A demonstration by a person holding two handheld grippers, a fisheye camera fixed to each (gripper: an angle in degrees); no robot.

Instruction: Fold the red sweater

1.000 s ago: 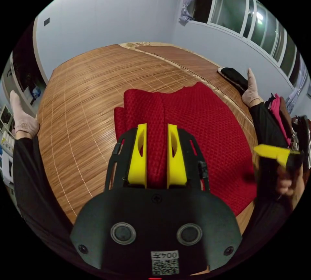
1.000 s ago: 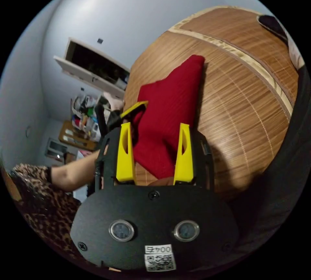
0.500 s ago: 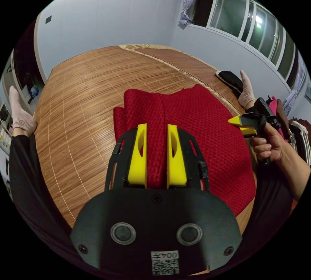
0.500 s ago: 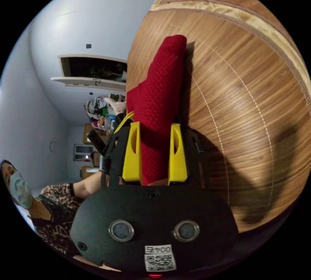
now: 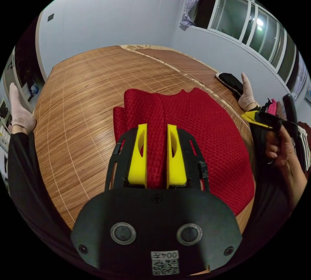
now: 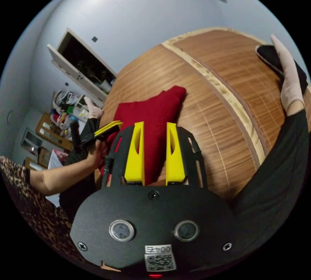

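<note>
The red knit sweater [image 5: 207, 137] lies spread on a woven bamboo mat [image 5: 81, 92]. Its near-left edge is bunched into a raised fold. My left gripper [image 5: 157, 128] is shut on that fold, red fabric pinched between the yellow jaws. At the right a hand holds my right gripper [image 5: 251, 117] in the air, just off the sweater's right edge. In the right gripper view my right gripper [image 6: 155, 124] has its jaws a narrow gap apart with nothing pressed between them. The sweater [image 6: 145, 108] lies beyond it, and the left gripper [image 6: 111, 126] grips its far side.
The person sits on the mat [image 6: 210, 115] with black-clad legs on either side and socked feet [image 5: 19, 115] [image 5: 247, 94]. A flat black object [image 5: 230, 79] lies by the right foot. Windows [image 5: 233, 11] line the far wall. Cluttered shelves [image 6: 64, 105] stand beyond the mat.
My right gripper has narrowed its jaws, gone to the sweater's right edge, then pulled back and up off it. The sweater's far peak lies flatter. The left gripper keeps its hold.
</note>
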